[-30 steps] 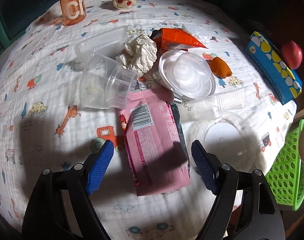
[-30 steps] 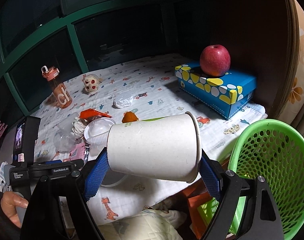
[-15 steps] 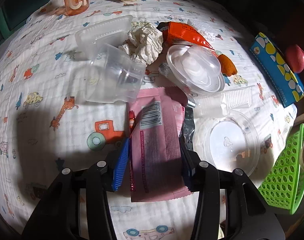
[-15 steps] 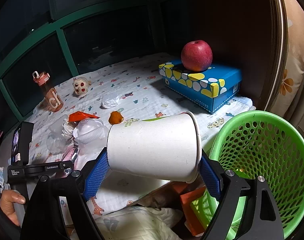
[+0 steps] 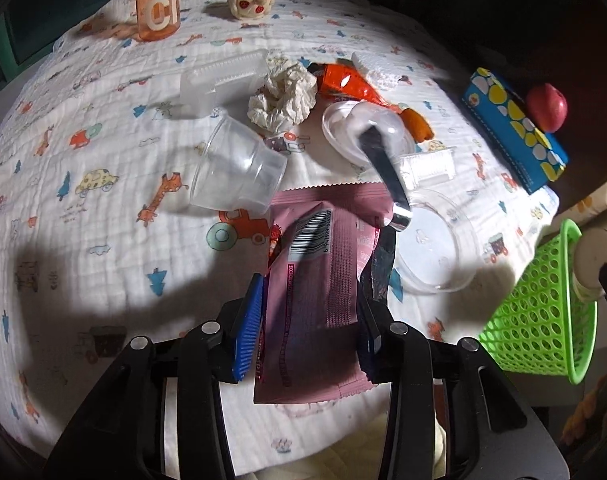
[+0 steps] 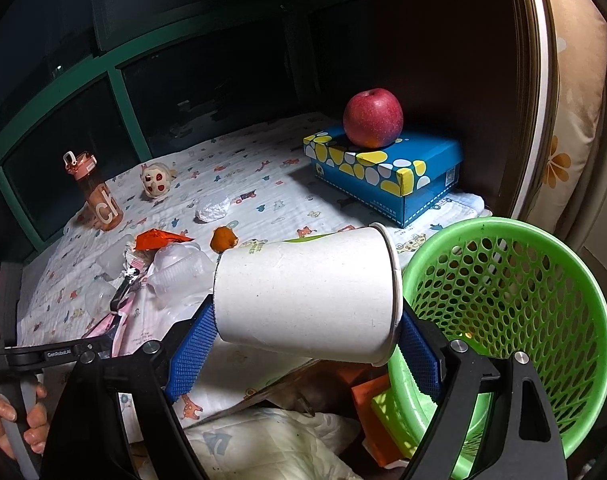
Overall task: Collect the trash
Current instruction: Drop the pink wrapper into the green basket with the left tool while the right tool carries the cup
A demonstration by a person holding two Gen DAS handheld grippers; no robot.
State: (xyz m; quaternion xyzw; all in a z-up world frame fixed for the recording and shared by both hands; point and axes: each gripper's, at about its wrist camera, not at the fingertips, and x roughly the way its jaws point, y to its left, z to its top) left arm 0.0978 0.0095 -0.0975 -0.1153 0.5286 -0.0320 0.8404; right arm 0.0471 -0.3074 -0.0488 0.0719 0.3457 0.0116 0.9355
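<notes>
Mid-collection, two pieces in hand. Left gripper [image 5: 307, 328] pinching pink wrapper [image 5: 319, 276], lifted off the cloth [image 5: 103, 208]. Right gripper [image 6: 303, 344] clamped on paper cup [image 6: 307, 296], just beside green basket [image 6: 543, 280]. Next, likely: carry cup over rim, release, then wrapper.

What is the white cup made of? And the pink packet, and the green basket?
The white cup looks like matte paper: opaque wall, rolled rim, a faint side seam. The pink packet seems to be thin plastic film, slightly shiny, creased, with a zigzag-cut edge and a printed barcode. The green basket looks like glossy moulded plastic, its wall a grid of round holes.
</notes>
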